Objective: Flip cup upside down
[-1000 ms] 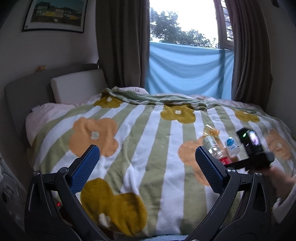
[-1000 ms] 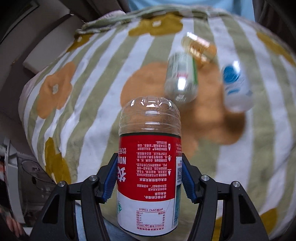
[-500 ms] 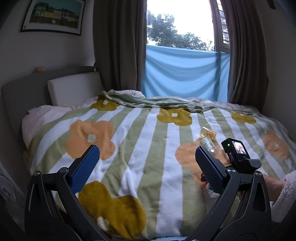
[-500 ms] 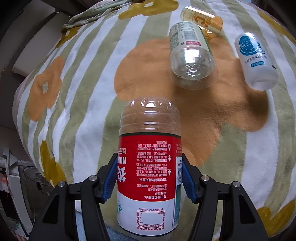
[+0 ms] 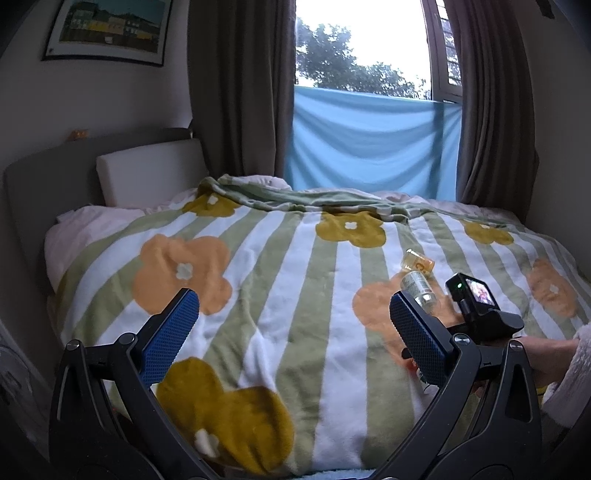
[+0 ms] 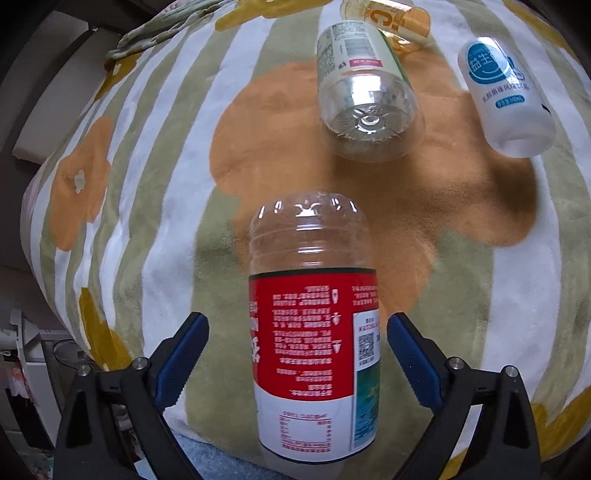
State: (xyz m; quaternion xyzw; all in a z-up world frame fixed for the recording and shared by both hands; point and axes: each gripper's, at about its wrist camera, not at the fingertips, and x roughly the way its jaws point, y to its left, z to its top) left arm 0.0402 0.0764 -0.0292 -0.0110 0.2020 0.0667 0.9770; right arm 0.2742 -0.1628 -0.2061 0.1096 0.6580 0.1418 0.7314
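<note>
blue-padded fingers of the right gripper [image 6: 297, 354] stand spread apart, with a clear gap on either side of the red-labelled cup [image 6: 314, 332], a cut plastic bottle whose closed, moulded base points away from the camera and whose label print reads inverted. the jaws are released and touch nothing; the cup sits between them but free of both pads, apparently standing mouth-down on the striped blanket [image 6: 147, 240] close to its near edge. to finish this step well, i would judge it best to draw the gripper straight back along its own line, keeping the fingers wide so neither pad brushes the label, since the soft plush gives a poor footing and a light empty cup could topple at a nudge. farther out, toward the middle of the blanket on the orange flower, lie a clear bottle [image 6: 364, 92] on its side, a white bottle [image 6: 506, 96] to its right, and an orange-labelled bottle [image 6: 391, 18] beyond, all well apart from the cup. the left gripper [image 5: 291, 332] hangs open and empty over the near edge of the bed, holding nothing; in its view the right gripper's camera block [image 5: 476, 306] shows at the right, with a sleeve [image 5: 569, 373] behind it.
</note>
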